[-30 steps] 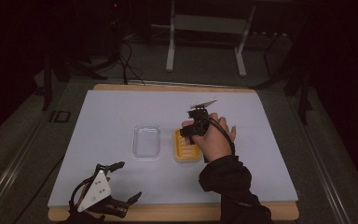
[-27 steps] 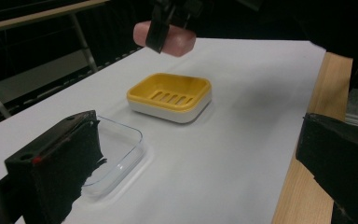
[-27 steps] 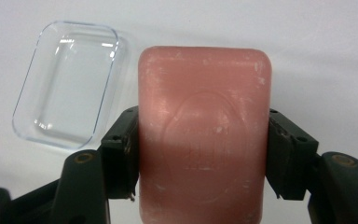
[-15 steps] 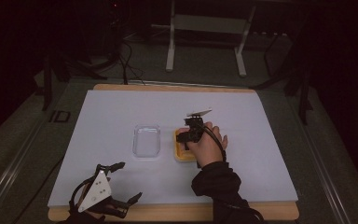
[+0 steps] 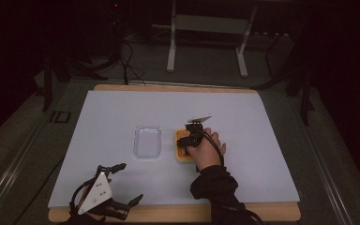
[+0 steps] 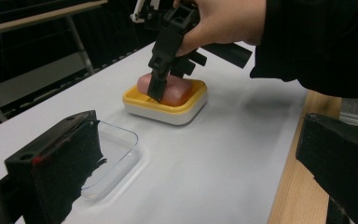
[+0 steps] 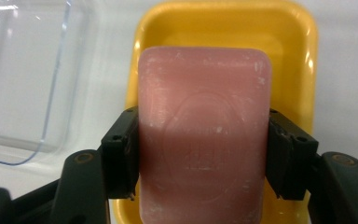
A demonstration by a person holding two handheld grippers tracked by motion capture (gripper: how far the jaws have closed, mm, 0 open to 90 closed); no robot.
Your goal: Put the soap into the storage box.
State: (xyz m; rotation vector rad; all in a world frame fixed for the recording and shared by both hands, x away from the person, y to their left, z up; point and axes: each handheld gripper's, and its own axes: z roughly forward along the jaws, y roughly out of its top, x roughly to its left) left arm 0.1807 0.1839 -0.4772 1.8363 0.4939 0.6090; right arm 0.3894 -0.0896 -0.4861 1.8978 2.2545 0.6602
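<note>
One pink soap bar is seen lying in one yellow soap dish near the middle of the white table cover, and it is clamped on both long sides by the jaws of the right gripper. One clear plastic lid is set just beside the dish at its 9 o'clock. The left gripper is rested at the cover's 7 o'clock corner, its jaws spread wide with nothing between them.

Right gripper: black moulded body, two blocky black jaws, each with small round screw holes; grey three-cornered plate on top. Right hand: bare, black bunched sleeve. Left gripper: black frame, pale triangular plate with dark dots, black cable.
</note>
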